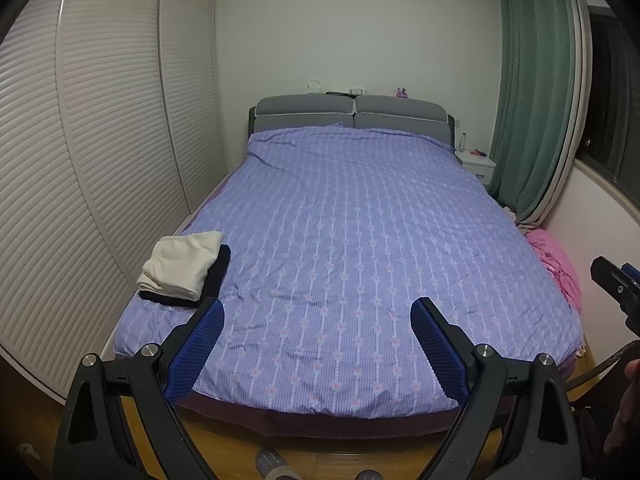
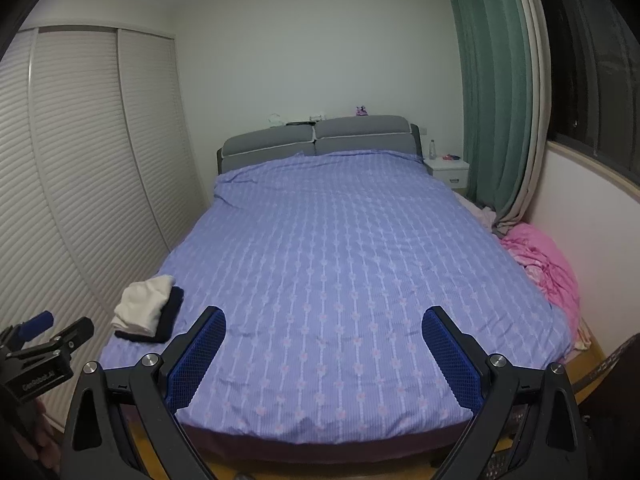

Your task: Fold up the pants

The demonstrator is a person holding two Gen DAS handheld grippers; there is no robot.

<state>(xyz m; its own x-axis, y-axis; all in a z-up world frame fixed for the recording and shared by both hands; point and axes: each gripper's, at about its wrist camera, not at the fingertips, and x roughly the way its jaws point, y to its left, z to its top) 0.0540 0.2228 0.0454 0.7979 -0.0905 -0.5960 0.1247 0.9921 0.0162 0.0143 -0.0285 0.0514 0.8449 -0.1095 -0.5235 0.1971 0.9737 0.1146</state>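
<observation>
**Both tools hanging spread and empty at the foot of the bed**

The left tool [image 1: 318, 312] is hovering past the foot edge of the bed [image 1: 360, 216], its two blue-padded fingers [image 1: 200, 344] standing wide apart with nothing between them. The right tool [image 2: 324, 320] is hanging beside it over the same edge, likewise spread and gripping nothing; its fingers [image 2: 452, 356] are framing bare cover. Each tool is also showing at the rim of the other's view, the right one at the far right edge of the left wrist view and the left one at the lower left of the right wrist view.

The folded cream pants [image 1: 182, 264] are lying near the foot-left corner of the bed, close to the left edge, stacked on a folded dark garment [image 1: 214, 280] that is peeking out along their right and near sides. Both are touching each other and resting flat on the purple flowered cover.

A pink bundle of cloth [image 2: 548, 268] is sitting off the right edge of the bed, below the green curtain [image 2: 492, 92]. A white nightstand [image 2: 448, 170] is standing by the head-right corner, beside the grey headboard [image 2: 320, 140]. Louvred wardrobe doors [image 1: 100, 140] are running along the left side.
</observation>
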